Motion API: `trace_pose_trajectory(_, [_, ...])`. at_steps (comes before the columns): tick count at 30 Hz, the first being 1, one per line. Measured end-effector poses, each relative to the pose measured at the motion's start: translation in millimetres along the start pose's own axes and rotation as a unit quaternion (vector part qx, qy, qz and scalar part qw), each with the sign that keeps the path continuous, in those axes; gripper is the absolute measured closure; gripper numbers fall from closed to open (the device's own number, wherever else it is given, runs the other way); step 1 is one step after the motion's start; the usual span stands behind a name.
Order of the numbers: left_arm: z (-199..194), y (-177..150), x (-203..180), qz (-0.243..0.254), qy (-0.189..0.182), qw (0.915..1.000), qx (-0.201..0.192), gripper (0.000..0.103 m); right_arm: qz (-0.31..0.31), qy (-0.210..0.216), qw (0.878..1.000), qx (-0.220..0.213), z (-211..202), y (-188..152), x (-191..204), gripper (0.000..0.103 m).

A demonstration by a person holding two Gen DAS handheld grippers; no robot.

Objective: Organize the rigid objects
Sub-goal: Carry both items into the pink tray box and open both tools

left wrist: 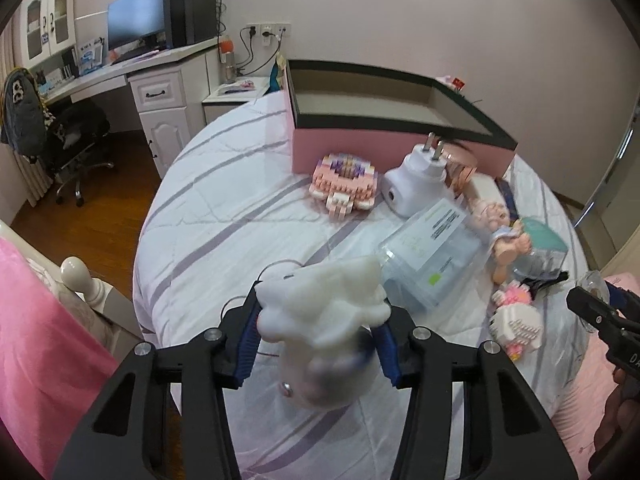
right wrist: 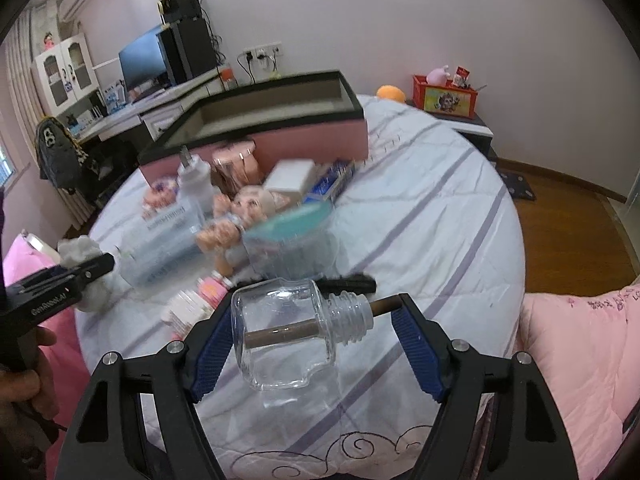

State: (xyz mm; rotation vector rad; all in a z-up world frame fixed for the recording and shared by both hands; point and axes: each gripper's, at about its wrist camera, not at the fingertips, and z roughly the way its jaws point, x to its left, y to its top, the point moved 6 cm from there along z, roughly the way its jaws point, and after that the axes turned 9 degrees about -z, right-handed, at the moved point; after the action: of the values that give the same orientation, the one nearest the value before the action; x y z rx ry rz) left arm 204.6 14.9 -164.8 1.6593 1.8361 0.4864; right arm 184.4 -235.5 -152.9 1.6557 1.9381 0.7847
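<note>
My left gripper is shut on a white lumpy figurine and holds it above the bed. It shows at the left of the right wrist view. My right gripper is shut on a clear glass bottle with a brown stick through its neck; the bottle lies sideways between the blue pads. The open pink box with a dark rim stands at the far side of the bed, also seen in the right wrist view.
On the striped quilt lie a pink brick model, a white plug adapter, a clear plastic box, a doll, a teal-lidded jar and small brick toys. A desk with monitor stands behind.
</note>
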Motion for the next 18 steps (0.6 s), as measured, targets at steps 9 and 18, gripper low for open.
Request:
trace_pose_trajectory(9, [-15, 34, -8, -0.001, -0.007, 0.9997, -0.024, 0.053, -0.014, 0.021, 0.999, -0.04, -14, 49, -2, 0.025])
trace_pose_trajectory(18, [-7, 124, -56, 0.02, -0.014, 0.9968, -0.076, 0.053, -0.063, 0.046, 0.994, -0.081, 22, 159, 8, 0.025])
